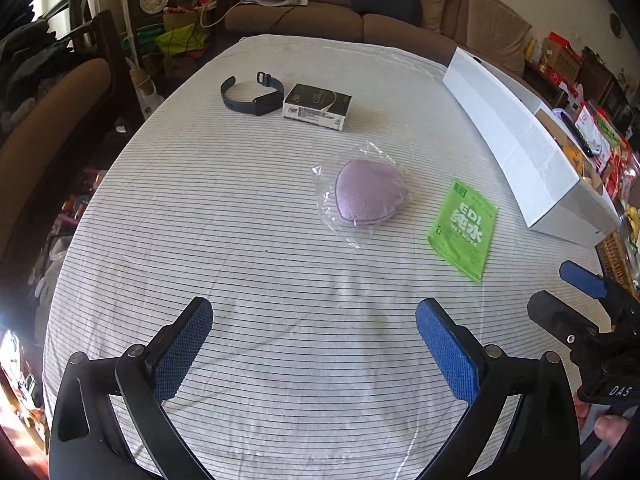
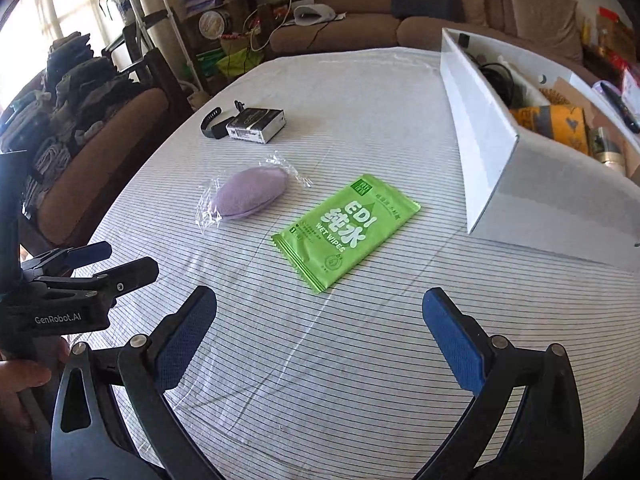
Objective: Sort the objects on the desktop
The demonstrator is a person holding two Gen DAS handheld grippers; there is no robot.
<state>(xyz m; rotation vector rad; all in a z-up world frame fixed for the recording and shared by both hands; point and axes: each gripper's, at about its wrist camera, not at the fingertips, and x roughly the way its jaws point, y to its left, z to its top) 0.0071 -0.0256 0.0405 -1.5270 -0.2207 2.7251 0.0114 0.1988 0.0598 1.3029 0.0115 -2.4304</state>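
On the striped tablecloth lie a green wet-wipes packet (image 1: 464, 229) (image 2: 347, 232), a purple sponge in clear wrap (image 1: 370, 193) (image 2: 250, 192), a small black-and-white box (image 1: 318, 107) (image 2: 257, 123) and a black wristband (image 1: 252, 94) (image 2: 211, 122). A white sorting box (image 1: 516, 140) (image 2: 504, 152) stands at the right and holds several items. My left gripper (image 1: 314, 344) is open and empty over the near cloth. My right gripper (image 2: 320, 340) is open and empty, just short of the wipes packet.
The table (image 1: 240, 240) is oval, its edge dropping off on the left. A brown sofa (image 1: 400, 8) stands behind it, a chair (image 2: 100, 152) with piled clothes at the left, and cluttered shelves (image 1: 592, 92) at the right.
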